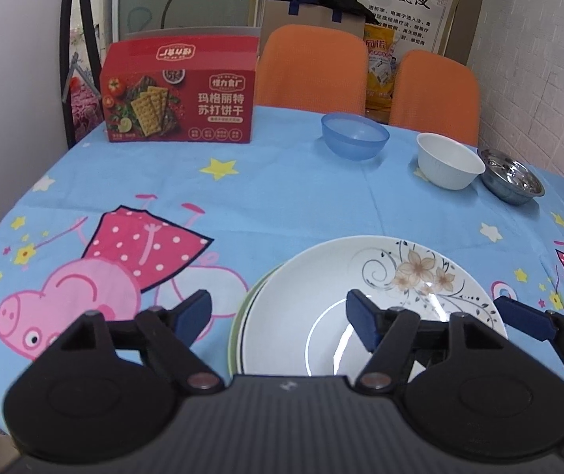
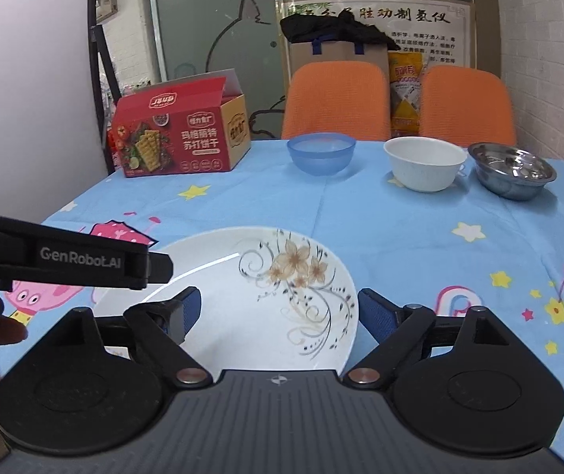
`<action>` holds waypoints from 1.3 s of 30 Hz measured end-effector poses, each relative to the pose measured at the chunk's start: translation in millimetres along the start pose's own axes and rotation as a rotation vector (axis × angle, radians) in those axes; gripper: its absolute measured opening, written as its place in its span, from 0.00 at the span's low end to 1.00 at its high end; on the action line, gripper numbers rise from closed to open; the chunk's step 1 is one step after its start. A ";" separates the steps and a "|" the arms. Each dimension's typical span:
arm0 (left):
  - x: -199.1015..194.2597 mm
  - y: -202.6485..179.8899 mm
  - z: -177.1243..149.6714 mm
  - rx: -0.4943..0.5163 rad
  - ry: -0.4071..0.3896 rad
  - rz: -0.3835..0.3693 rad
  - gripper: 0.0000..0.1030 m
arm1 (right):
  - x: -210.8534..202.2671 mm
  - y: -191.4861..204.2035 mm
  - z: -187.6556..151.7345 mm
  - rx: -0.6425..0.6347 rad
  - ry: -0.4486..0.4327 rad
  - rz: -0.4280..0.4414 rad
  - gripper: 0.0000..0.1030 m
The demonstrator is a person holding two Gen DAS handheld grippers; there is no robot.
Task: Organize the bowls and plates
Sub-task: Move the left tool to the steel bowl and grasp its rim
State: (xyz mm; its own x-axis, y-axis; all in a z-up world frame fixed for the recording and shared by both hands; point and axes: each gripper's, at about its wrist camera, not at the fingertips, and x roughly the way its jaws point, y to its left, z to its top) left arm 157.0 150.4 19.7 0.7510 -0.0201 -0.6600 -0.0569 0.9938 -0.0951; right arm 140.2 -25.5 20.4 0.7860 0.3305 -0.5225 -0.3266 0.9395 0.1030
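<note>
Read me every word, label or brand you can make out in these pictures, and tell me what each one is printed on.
"GenRobot.AI": side of the black left gripper.
"玛格丽特 苏打饼干": front of the red cardboard cracker box; its logo and small print are too blurred to read.
"功制氢仪": heading of the white wall poster; the earlier characters and the body text are unreadable.
Yellow packet: text too blurred.

Two orange chairs point(image 2: 337, 98) behind table w/ blue cartoon cloth point(image 2: 400, 217), white brick wall point(image 2: 550, 39) right.

On the table: two stacked plates point(image 1: 368, 288), three bowls — one blue point(image 1: 355, 136), one white point(image 1: 449, 162), one steel point(image 1: 512, 175) — one red cracker box point(image 1: 179, 93); behind, two orange chairs point(image 1: 309, 69).
</note>
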 end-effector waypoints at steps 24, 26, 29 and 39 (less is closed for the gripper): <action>18.2 -50.2 24.3 0.077 0.016 -0.011 0.72 | -16.4 -128.0 2.8 0.160 -0.031 -0.176 1.00; 22.0 -59.4 29.9 0.091 0.016 -0.013 0.72 | -15.3 -144.2 0.2 0.180 -0.020 -0.205 1.00; 29.2 -76.0 39.9 0.122 0.015 -0.012 0.72 | -13.7 -167.6 -2.0 0.216 -0.014 -0.232 1.00; 81.8 -165.0 127.1 0.249 0.012 -0.222 0.72 | 8.2 -237.8 33.9 0.217 -0.041 -0.260 1.00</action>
State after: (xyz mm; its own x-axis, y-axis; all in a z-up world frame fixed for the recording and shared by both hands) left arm 311.5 -1.4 76.1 0.7192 -0.2386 -0.6525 0.2703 0.9613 -0.0536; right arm 242.1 -243.2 20.4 0.8504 0.0765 -0.5205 0.0033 0.9886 0.1507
